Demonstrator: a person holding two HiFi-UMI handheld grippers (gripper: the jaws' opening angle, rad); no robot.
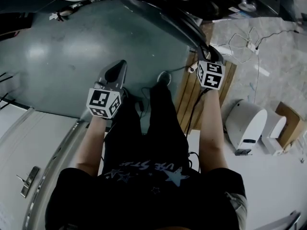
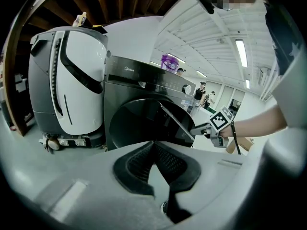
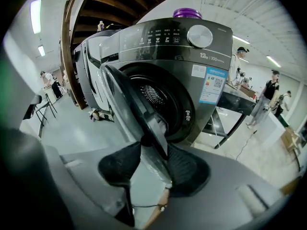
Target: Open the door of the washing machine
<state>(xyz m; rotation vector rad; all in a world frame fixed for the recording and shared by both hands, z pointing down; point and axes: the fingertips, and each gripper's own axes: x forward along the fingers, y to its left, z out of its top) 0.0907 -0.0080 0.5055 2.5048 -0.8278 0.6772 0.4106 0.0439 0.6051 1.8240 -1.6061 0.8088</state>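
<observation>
A dark grey front-loading washing machine [image 3: 192, 75] stands with its round door [image 3: 127, 97] swung partly out, so the drum [image 3: 154, 96] shows. My right gripper [image 3: 153, 150] is shut on the door's free edge, which runs between its black pads [image 3: 188, 169]. The head view has this gripper [image 1: 206, 51] at the door's rim [image 1: 163, 16]. From the left gripper view the door [image 2: 175, 122] angles out toward the right gripper [image 2: 204, 128]. My left gripper [image 2: 153, 146] is shut and empty, hanging over the floor [image 1: 116, 72], apart from the machine.
A purple bottle [image 3: 187, 13] sits on top of the machine. A white appliance [image 2: 72, 85] stands beside it. On the floor are a wooden pallet [image 1: 189, 97], a white device [image 1: 247, 121], a cardboard box [image 1: 288, 121] and cables [image 1: 249, 44]. People [image 3: 268, 95] stand far behind.
</observation>
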